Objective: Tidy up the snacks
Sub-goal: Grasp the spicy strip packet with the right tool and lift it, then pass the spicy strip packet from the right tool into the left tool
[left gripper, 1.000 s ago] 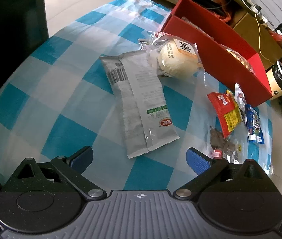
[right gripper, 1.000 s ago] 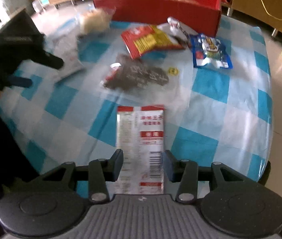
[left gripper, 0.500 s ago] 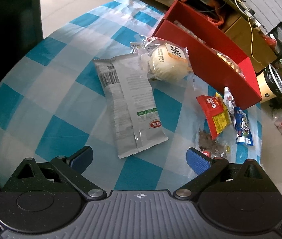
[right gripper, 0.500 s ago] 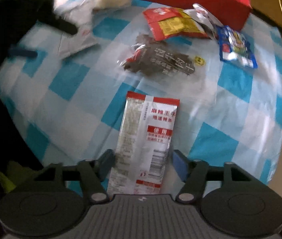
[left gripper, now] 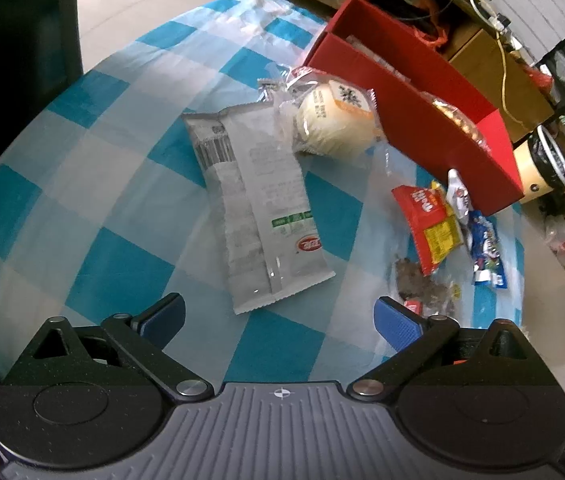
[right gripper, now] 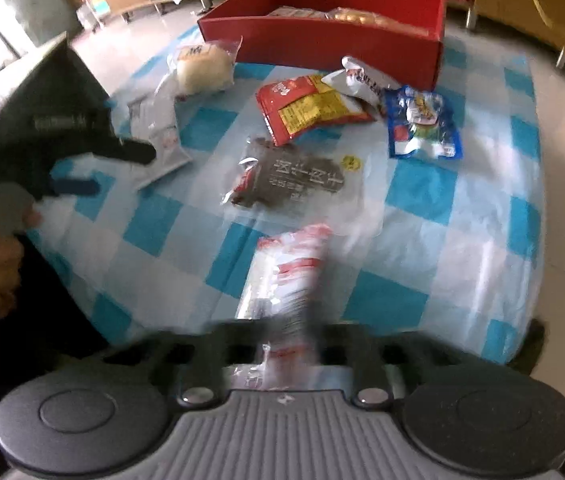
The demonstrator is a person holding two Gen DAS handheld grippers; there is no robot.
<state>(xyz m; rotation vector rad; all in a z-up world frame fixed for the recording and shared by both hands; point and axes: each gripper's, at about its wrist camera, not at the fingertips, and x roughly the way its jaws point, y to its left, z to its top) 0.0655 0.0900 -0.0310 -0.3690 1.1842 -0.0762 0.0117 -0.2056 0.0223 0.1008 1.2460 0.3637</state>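
Note:
My left gripper is open and empty above the checked cloth, just short of a long silver-grey snack pack. A wrapped pale bun lies beyond it beside the red box. My right gripper is shut on a white-and-red snack packet, which is blurred and held above the cloth. A dark jerky pack, a red-and-yellow pack, a white pack and a blue pack lie ahead of it. The red box holds some snacks.
The blue-and-white checked tablecloth covers the table, whose edge curves close on the left. My left gripper and hand show in the right wrist view. A wooden cabinet and a bin stand behind the box.
My right gripper has closed on the white-and-red packet and lifted it off the cloth. My left gripper has drawn back a little and stays open.

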